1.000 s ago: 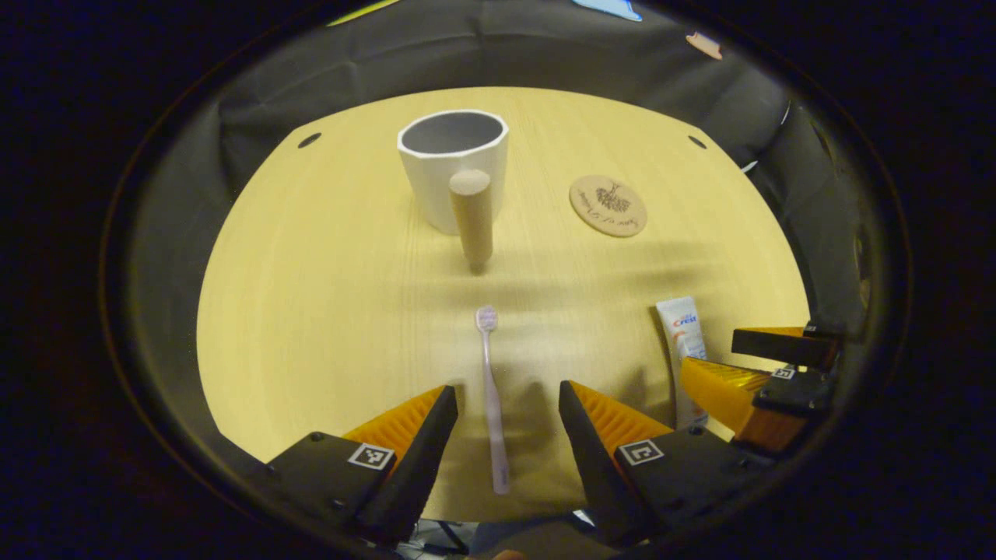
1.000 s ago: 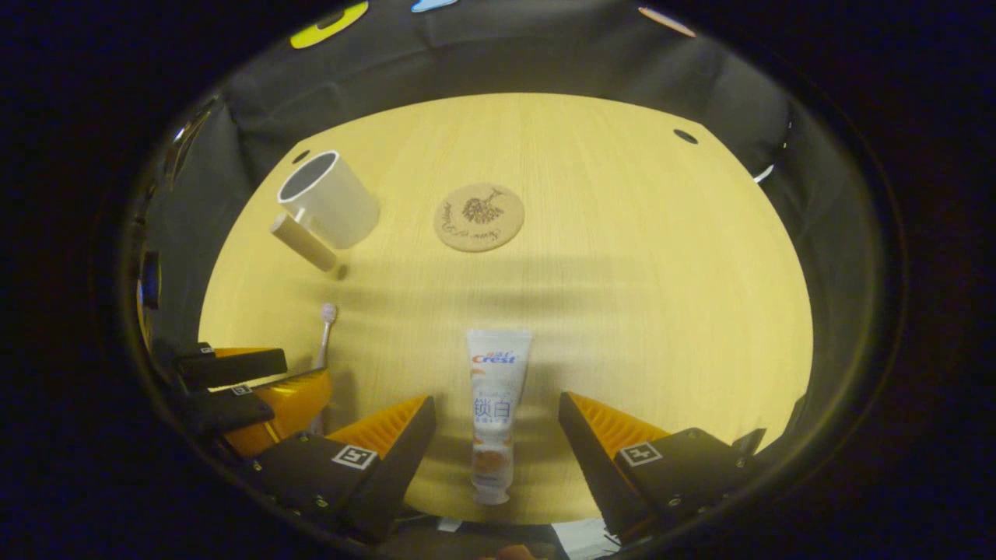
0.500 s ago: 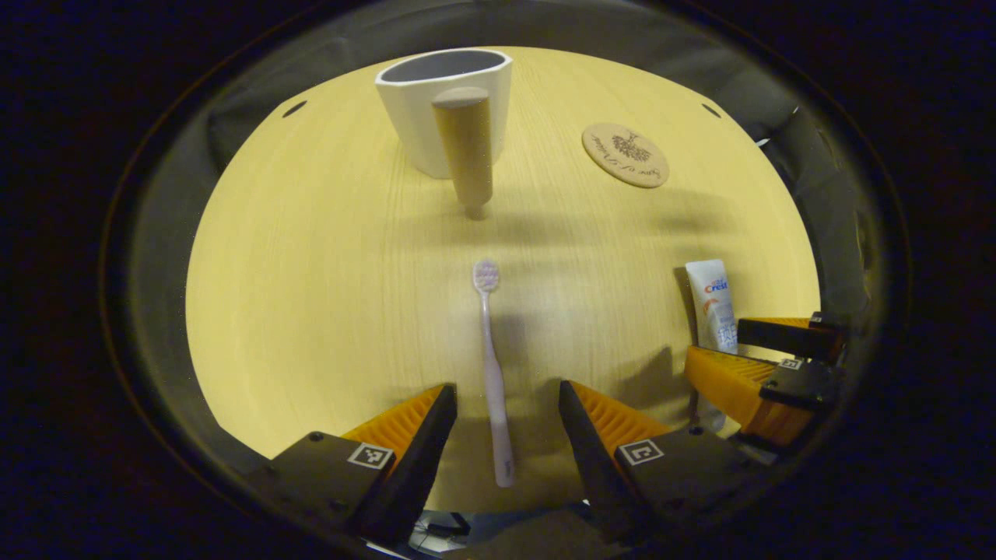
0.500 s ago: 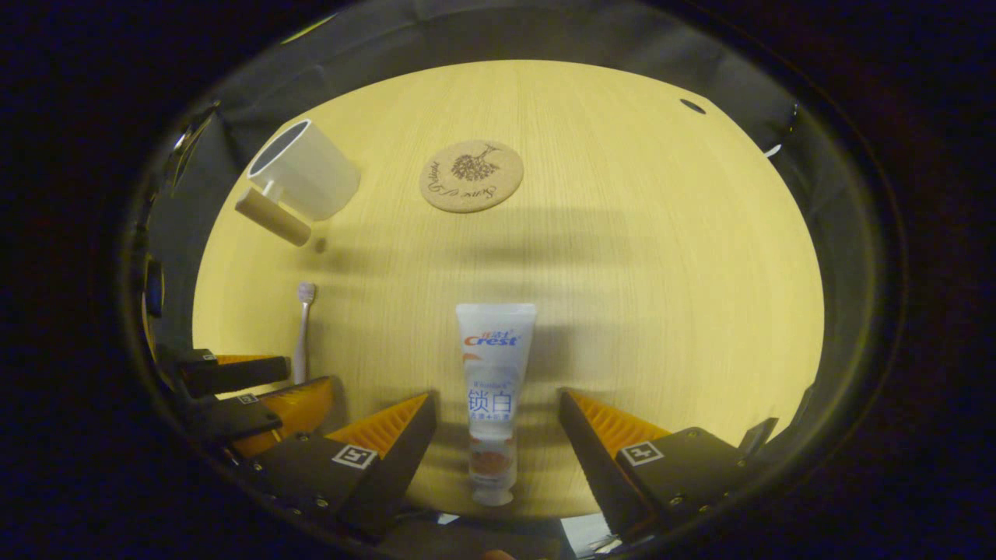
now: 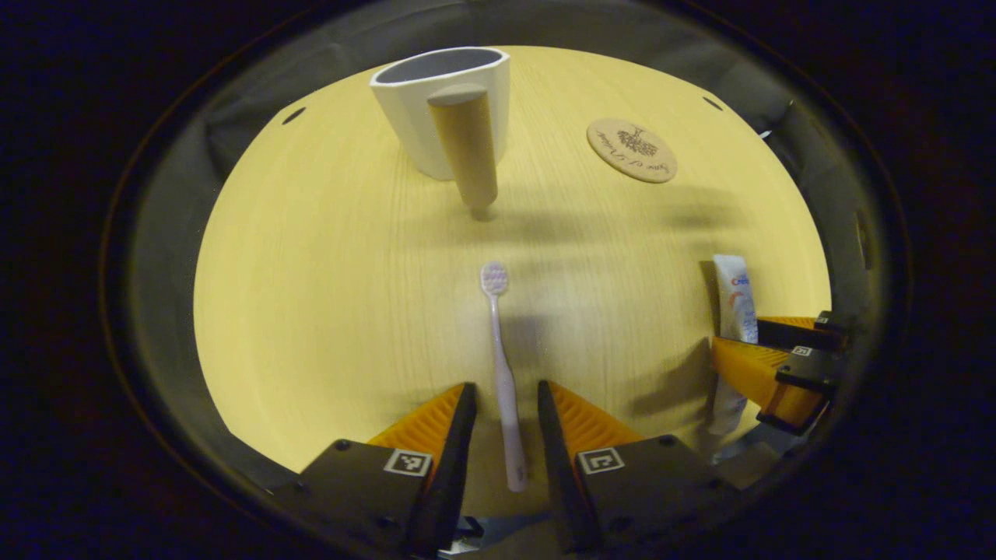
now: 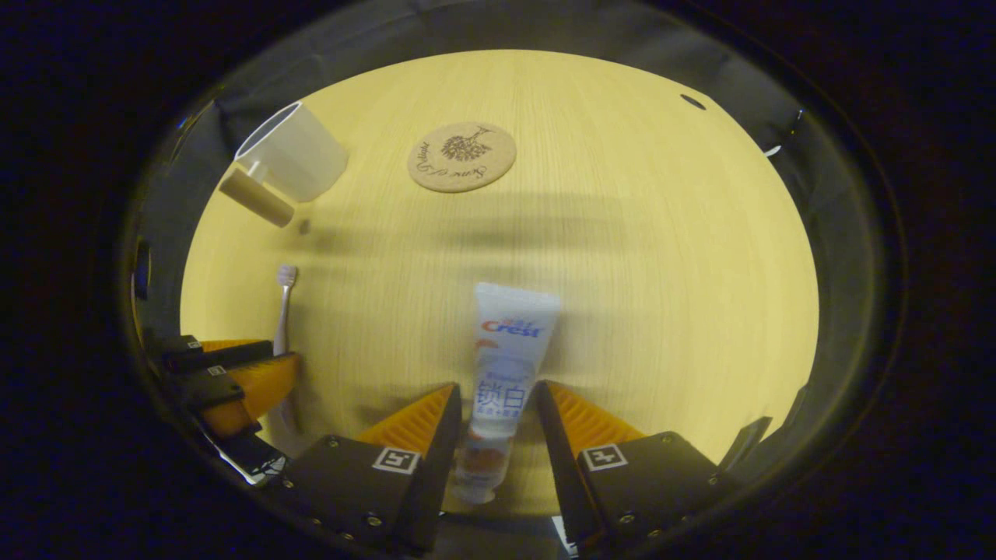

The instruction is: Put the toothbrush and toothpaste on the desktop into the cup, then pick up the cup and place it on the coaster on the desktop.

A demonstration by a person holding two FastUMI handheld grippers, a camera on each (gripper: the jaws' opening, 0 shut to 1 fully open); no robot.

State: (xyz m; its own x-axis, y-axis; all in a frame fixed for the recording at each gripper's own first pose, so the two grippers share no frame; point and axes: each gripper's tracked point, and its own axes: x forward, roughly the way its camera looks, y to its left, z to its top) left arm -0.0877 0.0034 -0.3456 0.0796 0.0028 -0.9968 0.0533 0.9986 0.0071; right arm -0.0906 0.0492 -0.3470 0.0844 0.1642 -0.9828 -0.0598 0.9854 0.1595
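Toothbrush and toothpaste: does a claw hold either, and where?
Toothbrush: no, left claw straddles its handle with gaps. Toothpaste: right claw flanks its cap half; contact cannot be told.

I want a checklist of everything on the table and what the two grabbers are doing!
Surface: wooden table, bare apart from the job's things.
Job's things: toothbrush lying flat; toothpaste lying flat; cup upright, nothing seen inside; coaster bare.
Clutter: nothing seen.
Grippers: left gripper fingers close around the toothbrush, contact unclear; right gripper fingers close beside the toothpaste, contact unclear.
Cables: nothing seen.
Surroundings: black cloth wall behind the table.
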